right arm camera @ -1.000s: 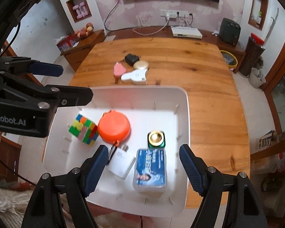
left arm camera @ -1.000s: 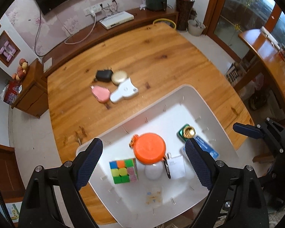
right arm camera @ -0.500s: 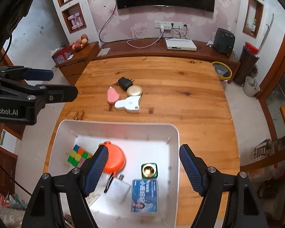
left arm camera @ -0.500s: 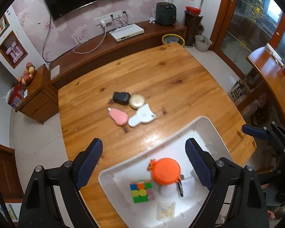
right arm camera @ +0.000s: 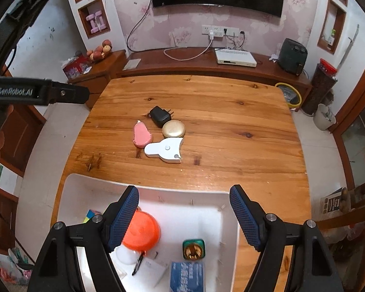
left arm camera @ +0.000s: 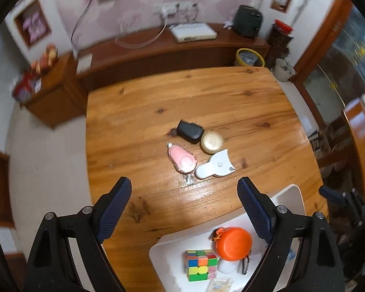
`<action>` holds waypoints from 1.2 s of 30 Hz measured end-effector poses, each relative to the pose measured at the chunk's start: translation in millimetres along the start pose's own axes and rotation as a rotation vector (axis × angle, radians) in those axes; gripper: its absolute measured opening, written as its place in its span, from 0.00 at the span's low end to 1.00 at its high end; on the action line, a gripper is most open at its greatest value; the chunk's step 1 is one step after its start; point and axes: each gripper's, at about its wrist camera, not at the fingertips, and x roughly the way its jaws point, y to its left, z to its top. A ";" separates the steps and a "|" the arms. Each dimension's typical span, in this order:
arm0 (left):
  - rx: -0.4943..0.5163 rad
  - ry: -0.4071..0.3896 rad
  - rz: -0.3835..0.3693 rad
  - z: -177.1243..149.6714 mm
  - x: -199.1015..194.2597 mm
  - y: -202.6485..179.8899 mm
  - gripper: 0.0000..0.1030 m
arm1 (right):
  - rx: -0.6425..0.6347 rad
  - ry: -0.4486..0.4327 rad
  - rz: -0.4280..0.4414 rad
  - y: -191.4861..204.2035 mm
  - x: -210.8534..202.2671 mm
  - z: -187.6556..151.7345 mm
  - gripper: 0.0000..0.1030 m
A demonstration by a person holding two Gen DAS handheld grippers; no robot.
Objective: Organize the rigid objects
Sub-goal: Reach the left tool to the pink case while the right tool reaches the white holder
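Wooden counter (right arm camera: 231, 112) in a living room, TV on the wall beyond. Four loose items clustered mid-counter: black charger (right arm camera: 160, 116), gold compact (right arm camera: 173, 129), pink brush (right arm camera: 141, 136), white scraper (right arm camera: 165, 150). White bin (right arm camera: 189, 196) (cube, orange lid already inside) at near edge. Left gripper (left arm camera: 183, 209) and right gripper (right arm camera: 183, 213) both hovering, jaws wide apart, empty. Judged between picks; next, reaching forward to the cluster.

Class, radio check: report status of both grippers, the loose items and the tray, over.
Left gripper and right gripper: jaws open, empty. Four items on table: black charger, gold compact, pink piece, white piece. White tray part filled. Nothing blocking.
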 end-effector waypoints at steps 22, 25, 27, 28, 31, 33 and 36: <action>-0.320 0.308 0.042 26.8 177.0 30.0 0.88 | -0.484 0.089 0.095 25.3 134.5 74.6 0.76; -0.374 0.322 0.031 25.1 188.2 34.5 0.88 | -0.529 0.105 0.121 26.5 145.8 75.7 0.76; -0.404 0.327 0.011 24.4 193.7 35.7 0.88 | -0.556 0.123 0.141 27.2 154.0 76.0 0.76; -0.414 0.328 0.010 24.1 196.4 36.0 0.88 | -0.565 0.130 0.150 27.2 157.2 76.8 0.76; -0.444 0.342 0.012 23.5 205.1 38.4 0.88 | -0.590 0.157 0.182 28.3 167.4 78.6 0.76; -0.465 0.355 0.011 21.2 210.8 40.4 0.88 | -0.599 0.169 0.195 28.5 174.9 79.7 0.76; -0.466 0.344 0.025 20.4 212.0 40.7 0.88 | -0.599 0.199 0.231 26.9 183.0 81.9 0.76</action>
